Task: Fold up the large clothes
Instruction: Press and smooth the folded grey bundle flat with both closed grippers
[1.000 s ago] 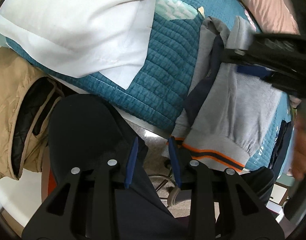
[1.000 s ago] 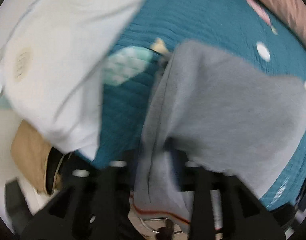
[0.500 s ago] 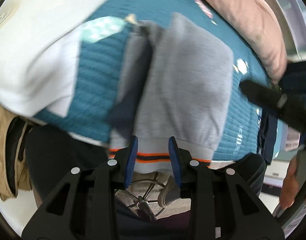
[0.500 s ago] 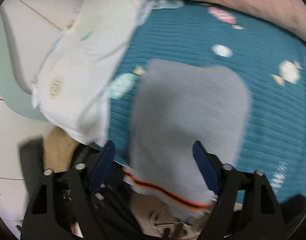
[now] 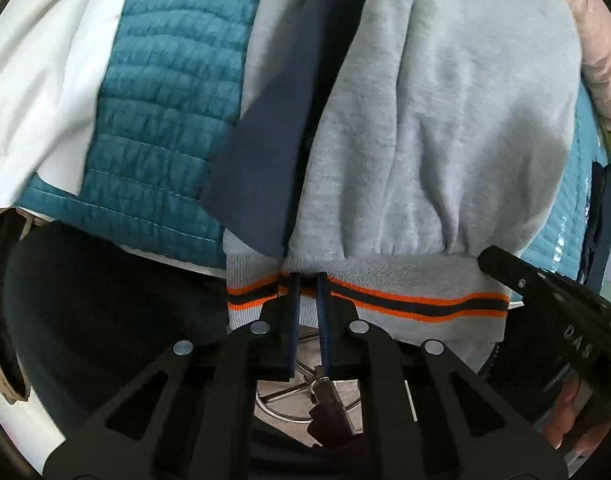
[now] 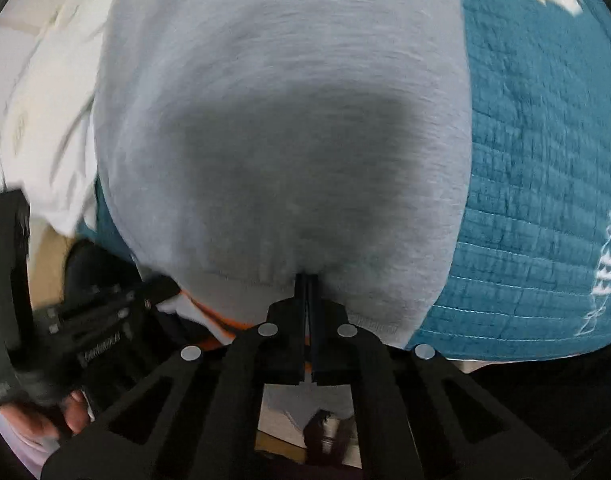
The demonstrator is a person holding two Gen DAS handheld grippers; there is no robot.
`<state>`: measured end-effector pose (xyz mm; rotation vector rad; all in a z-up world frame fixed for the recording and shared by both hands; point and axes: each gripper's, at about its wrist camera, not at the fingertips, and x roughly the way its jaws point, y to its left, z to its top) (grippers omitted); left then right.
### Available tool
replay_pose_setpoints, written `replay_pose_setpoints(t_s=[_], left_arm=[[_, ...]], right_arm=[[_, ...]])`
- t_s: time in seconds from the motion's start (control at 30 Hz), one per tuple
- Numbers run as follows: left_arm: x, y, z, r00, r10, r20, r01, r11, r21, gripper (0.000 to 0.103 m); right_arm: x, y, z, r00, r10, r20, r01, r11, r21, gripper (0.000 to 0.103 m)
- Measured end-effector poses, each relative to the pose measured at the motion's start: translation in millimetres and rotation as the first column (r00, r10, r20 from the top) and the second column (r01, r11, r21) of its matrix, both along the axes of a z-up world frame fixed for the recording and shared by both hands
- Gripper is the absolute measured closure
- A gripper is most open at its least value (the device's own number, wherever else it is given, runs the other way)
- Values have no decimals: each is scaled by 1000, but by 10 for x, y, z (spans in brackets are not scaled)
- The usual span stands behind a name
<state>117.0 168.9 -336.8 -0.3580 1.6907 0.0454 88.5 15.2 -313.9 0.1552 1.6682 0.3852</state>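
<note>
My left fingers [image 5: 307,280] and right fingers [image 6: 306,280] are both pinched on the striped hem of the grey sweatshirt [image 5: 445,120], which hangs over the bed's [image 5: 153,120] near edge. It looks partly folded; more folding remains.

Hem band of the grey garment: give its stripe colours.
Orange, dark, orange stripes on grey; left wrist view.
</note>
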Motion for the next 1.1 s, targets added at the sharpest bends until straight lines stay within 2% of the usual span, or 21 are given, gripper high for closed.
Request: replay_pose_setpoints(t_s=[0.13, 0.23, 0.4, 0.53, 0.6, 0.63, 0.7, 0.73, 0.8, 0.83, 0.9, 0.97, 1.0, 1.1], left_arm=[[35, 0, 144, 1000, -29, -12, 29, 999, 15, 93], [119, -54, 441, 997, -56, 53, 56, 998, 2, 93], [437, -81, 860, 985, -70, 155, 70, 998, 7, 93], [789, -56, 895, 984, -54, 168, 51, 998, 23, 93], [968, -15, 725, 990, -52, 130, 45, 997, 54, 93], [1056, 15, 558, 994, -55, 95, 47, 995, 85, 93], [1166, 75, 252, 998, -24, 63, 20, 998, 59, 91], [1190, 136, 207, 998, 21, 57, -23, 999, 39, 91], [1239, 150, 268, 999, 17, 44, -19, 999, 38, 91], [1253, 136, 280, 999, -7, 45, 5, 999, 46, 91], [1267, 145, 312, 999, -11, 46, 10, 999, 41, 91], [1279, 160, 431, 999, -2, 38, 1, 999, 32, 91], [1259, 160, 500, 999, -1, 46, -1, 999, 33, 91], [1314, 108, 793, 994, -21, 107, 16, 999, 41, 91]], right_arm=[[48, -56, 175, 999, -9, -34, 10, 999, 37, 99], [138, -110, 494, 999, -11, 33, 8, 996, 88, 99], [470, -185, 849, 990, -29, 139, 21, 998, 59, 99], [732, -161, 820, 988, -36, 147, 31, 999, 38, 99], [829, -100, 722, 991, -28, 133, 26, 999, 21, 98], [896, -55, 572, 994, -20, 111, 20, 1000, -2, 98], [970, -26, 285, 996, -18, 88, 21, 999, -40, 102], [1022, 9, 41, 998, -16, 63, 19, 999, -45, 103], [1117, -65, -100, 996, -90, -3, 90, 996, 0, 103], [1150, -112, -89, 993, -116, -37, 117, 993, 16, 103], [1169, -109, -68, 996, -79, -35, 80, 997, 22, 103], [1165, -189, 20, 995, -88, -41, 89, 995, 39, 103], [1166, -236, 93, 994, -99, -48, 102, 994, 51, 99], [1224, -313, 367, 994, -108, 18, 107, 991, 77, 99]])
